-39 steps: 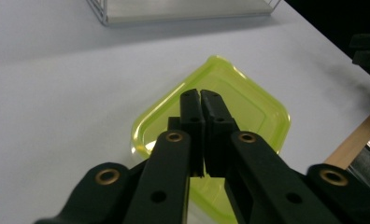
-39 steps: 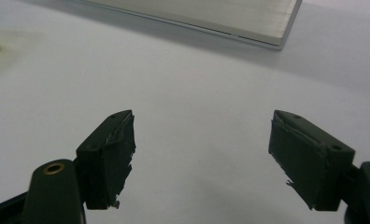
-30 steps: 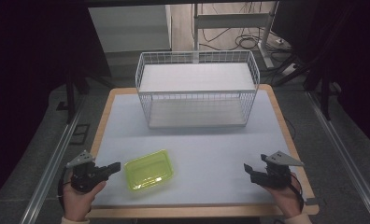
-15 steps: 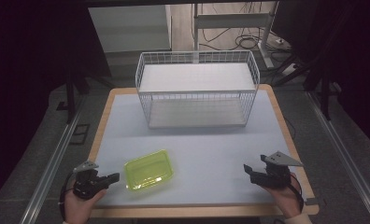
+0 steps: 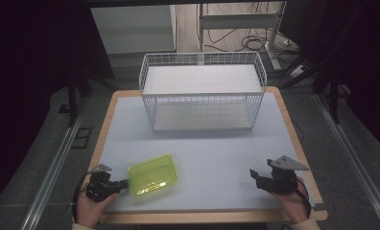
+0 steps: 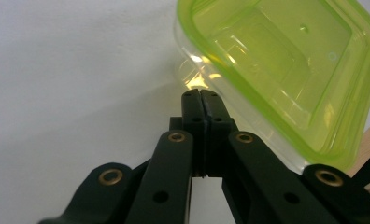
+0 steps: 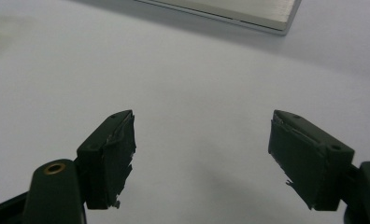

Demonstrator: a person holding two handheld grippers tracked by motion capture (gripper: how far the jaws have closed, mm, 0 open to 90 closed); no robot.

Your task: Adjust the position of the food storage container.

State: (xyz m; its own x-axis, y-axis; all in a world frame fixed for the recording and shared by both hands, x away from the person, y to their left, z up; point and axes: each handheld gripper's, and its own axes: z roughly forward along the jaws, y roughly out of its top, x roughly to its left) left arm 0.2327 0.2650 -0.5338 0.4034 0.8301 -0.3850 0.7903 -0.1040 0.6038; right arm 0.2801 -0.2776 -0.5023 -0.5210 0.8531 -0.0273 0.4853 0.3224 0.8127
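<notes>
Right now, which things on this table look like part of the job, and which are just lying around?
Likely in play:
- green container, at the left gripper's shut fingers
- wire basket, empty, at the far side
- right gripper, open over bare table

Lying about:
- cables on the floor behind the table

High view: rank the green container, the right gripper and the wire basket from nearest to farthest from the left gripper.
1. Green container, right beside the left gripper, at its tips.
2. Right gripper, across the table's near edge.
3. Wire basket, at the far side, centre.
</notes>
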